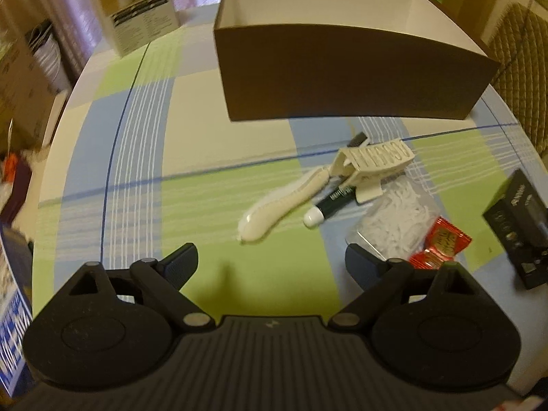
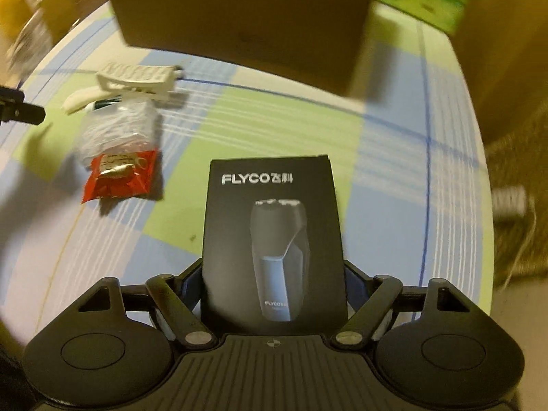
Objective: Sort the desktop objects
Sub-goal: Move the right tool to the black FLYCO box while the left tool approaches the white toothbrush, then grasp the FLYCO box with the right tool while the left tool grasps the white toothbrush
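Here, a black cardboard shaver box (image 2: 272, 239) is pinched by the right gripper (image 2: 272, 274); the left gripper (image 1: 270, 260) is held spread above the checked tablecloth (image 1: 137, 137).

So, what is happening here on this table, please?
A person is sorting desk items with two handheld tools. The right tool is shut on a black shaver box and holds it above the checked tablecloth. The left tool is open and holds nothing. Ahead of it lie a white brush, a marker, a white clip, a clear bag and a red packet. The open brown box stands behind them.
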Available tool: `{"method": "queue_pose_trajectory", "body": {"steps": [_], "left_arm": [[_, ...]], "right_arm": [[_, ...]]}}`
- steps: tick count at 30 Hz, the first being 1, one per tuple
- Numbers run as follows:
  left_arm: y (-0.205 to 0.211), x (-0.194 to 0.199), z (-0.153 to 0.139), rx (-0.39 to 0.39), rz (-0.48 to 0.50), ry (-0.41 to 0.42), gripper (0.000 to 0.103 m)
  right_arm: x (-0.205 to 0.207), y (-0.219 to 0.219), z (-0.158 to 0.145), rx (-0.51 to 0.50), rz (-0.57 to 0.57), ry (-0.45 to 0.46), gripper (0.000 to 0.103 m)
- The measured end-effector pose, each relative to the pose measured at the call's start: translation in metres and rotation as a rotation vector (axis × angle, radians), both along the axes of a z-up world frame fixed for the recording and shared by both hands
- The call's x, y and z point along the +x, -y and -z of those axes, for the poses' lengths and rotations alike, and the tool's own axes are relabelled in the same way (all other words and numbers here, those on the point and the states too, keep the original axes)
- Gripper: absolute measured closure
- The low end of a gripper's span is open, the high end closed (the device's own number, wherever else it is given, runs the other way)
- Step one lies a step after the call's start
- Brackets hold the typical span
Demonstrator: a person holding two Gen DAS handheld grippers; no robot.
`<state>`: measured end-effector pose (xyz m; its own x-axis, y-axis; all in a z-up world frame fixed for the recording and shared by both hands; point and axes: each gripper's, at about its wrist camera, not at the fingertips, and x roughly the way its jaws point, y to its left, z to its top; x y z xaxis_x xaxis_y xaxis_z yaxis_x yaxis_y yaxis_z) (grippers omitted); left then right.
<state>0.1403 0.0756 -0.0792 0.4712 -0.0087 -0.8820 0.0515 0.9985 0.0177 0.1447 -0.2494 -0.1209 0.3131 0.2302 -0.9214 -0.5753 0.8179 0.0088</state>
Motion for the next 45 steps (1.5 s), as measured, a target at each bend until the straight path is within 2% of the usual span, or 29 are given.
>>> {"method": "queue_pose_trajectory", "body": {"steps": [3, 5, 9, 11, 13, 15, 19, 21, 25, 28, 30, 35, 37, 42, 45], "left_arm": [[-0.003, 0.015, 0.006, 0.027, 0.069, 0.023, 0.017], [-0.004, 0.025, 0.013, 0.051, 0.112, 0.017, 0.029], [-0.004, 0.041, 0.028, 0.052, 0.218, 0.003, 0.035], [-0.003, 0.046, 0.033, 0.058, 0.268, -0.004, 0.045], [0.0, 0.049, 0.038, 0.077, 0.319, -0.002, 0.05], [0.003, 0.052, 0.043, 0.099, 0.348, -0.01, 0.055], [0.005, 0.055, 0.049, 0.075, 0.381, -0.013, 0.07], [0.005, 0.054, 0.05, 0.062, 0.386, -0.008, 0.073], [0.002, 0.046, 0.049, 0.055, 0.367, 0.001, 0.076], [-0.005, 0.033, 0.048, 0.039, 0.317, -0.009, 0.078], [-0.011, 0.022, 0.047, 0.02, 0.262, -0.025, 0.079], [-0.028, -0.011, 0.042, -0.031, 0.052, -0.103, 0.083], [-0.028, -0.026, 0.04, -0.038, 0.006, -0.132, 0.083], [-0.022, -0.042, 0.039, -0.072, -0.021, -0.131, 0.082], [-0.019, -0.035, 0.04, -0.066, -0.012, -0.113, 0.075]], "right_arm": [[0.002, 0.006, -0.002, 0.009, 0.043, -0.003, 0.026], [0.005, 0.011, -0.003, 0.013, 0.062, -0.005, 0.026], [0.011, 0.018, -0.004, 0.018, 0.097, -0.007, 0.026], [0.014, 0.021, -0.003, 0.027, 0.11, -0.009, 0.026], [0.015, 0.023, -0.004, 0.032, 0.119, -0.01, 0.026], [0.016, 0.023, -0.004, 0.03, 0.126, -0.008, 0.026], [0.018, 0.024, -0.004, 0.031, 0.135, -0.012, 0.026], [0.019, 0.024, -0.003, 0.027, 0.133, -0.014, 0.026], [0.02, 0.022, -0.002, 0.023, 0.13, -0.014, 0.026], [0.02, 0.022, -0.002, 0.023, 0.13, -0.014, 0.026], [0.02, 0.022, -0.002, 0.019, 0.128, -0.014, 0.026], [0.021, 0.02, 0.0, 0.008, 0.123, -0.013, 0.026], [0.021, 0.02, 0.0, 0.009, 0.121, -0.012, 0.026], [0.02, 0.019, 0.001, 0.004, 0.116, -0.007, 0.026], [0.019, 0.019, 0.001, 0.003, 0.116, -0.002, 0.026]]}}
